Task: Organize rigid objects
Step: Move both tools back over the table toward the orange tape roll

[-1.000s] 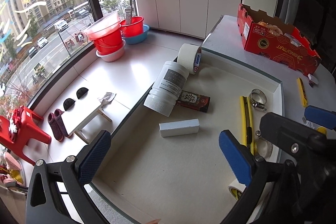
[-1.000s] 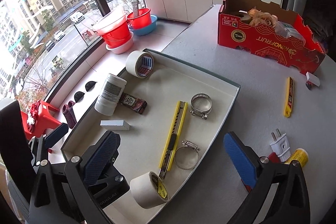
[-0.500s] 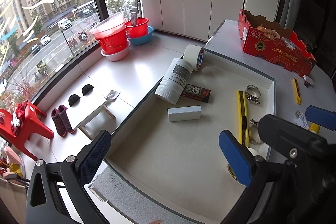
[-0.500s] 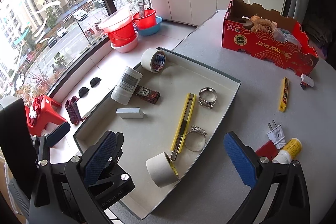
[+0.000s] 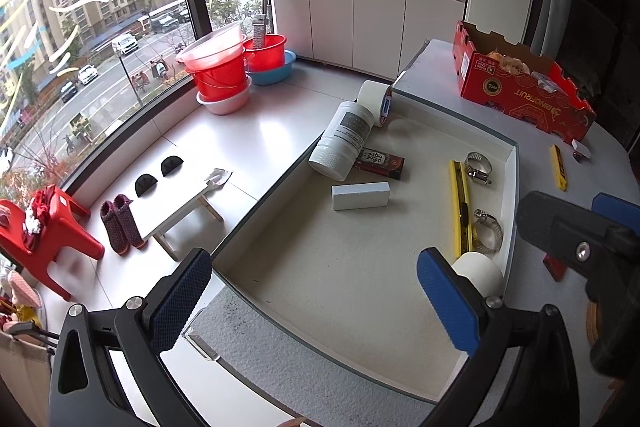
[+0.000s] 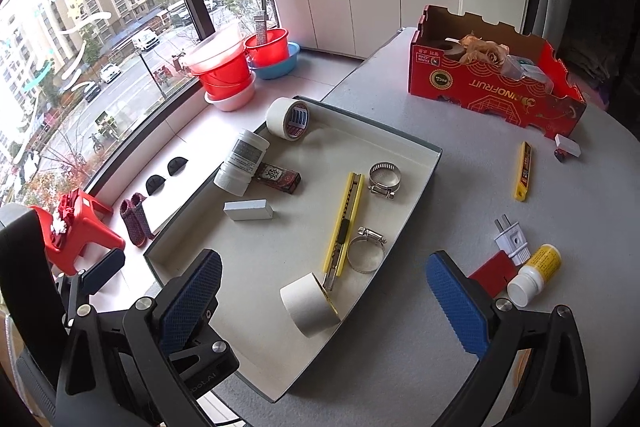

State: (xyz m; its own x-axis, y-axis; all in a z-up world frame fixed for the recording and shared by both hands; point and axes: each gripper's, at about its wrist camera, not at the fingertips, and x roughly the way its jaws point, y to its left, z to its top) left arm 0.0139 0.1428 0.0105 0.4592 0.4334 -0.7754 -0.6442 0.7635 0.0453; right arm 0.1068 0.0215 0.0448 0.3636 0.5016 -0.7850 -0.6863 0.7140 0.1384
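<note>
A white tray (image 6: 434, 163) on the grey table holds a white bottle (image 6: 241, 163), two tape rolls (image 6: 310, 303), a yellow utility knife (image 6: 346, 223), two hose clamps (image 6: 384, 179), a white block (image 6: 249, 209) and a dark red packet (image 6: 279, 178). Outside it on the table lie a small yellow knife (image 6: 523, 170), a white plug (image 6: 511, 238), a yellow-labelled bottle (image 6: 534, 275) and a red card (image 6: 493, 271). My left gripper (image 5: 312, 301) hovers open above the tray's near end. My right gripper (image 6: 324, 301) is open above the near tape roll. Both are empty.
A red cardboard fruit box (image 6: 496, 87) stands at the table's far side, with a small white piece (image 6: 568, 147) near it. Off the left edge, far below, are red basins (image 5: 222, 67), a red stool (image 5: 44, 223) and a low white bench (image 5: 180, 215).
Both grippers have drawn back and up from the tray, so more of the tray and table shows. Their jaws stay open; nothing on the table has shifted.
</note>
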